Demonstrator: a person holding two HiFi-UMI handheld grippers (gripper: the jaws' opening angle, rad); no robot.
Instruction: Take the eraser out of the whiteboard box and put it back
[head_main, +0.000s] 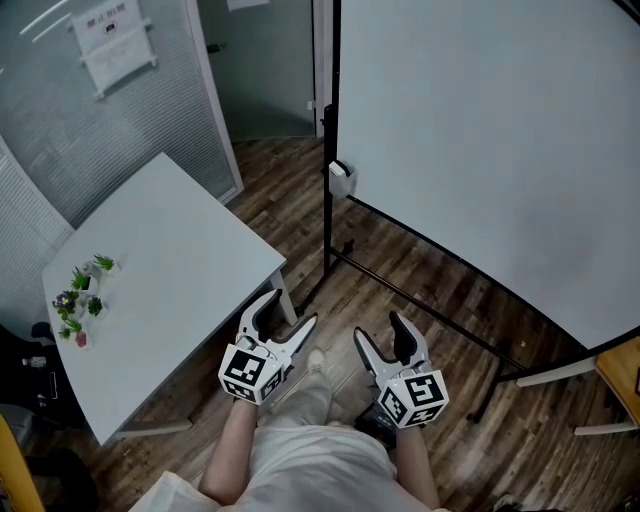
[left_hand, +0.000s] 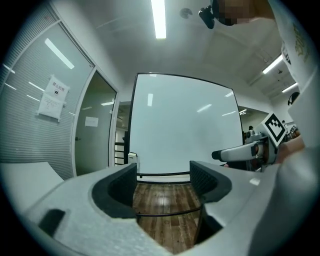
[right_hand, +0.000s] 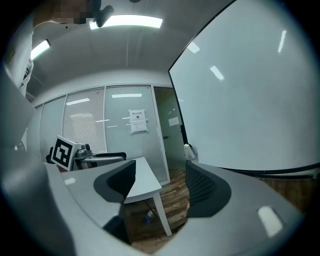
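The whiteboard (head_main: 480, 150) is finished smooth and glossy, and its frame (head_main: 327, 150) is made of black metal. The floor (head_main: 400, 270) is laid in faintly shiny wood planks. The table (head_main: 170, 260) is finished matt white. The left gripper (left_hand: 162, 172) is shelled in matt grey plastic.

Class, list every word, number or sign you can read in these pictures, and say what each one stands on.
No text reads clearly.
Notice on the blind-covered wall: printed, too small to read.
Sheet on the door: blurred.
Black-and-white square markers: patterns, no letters.
Whiteboard: blank.
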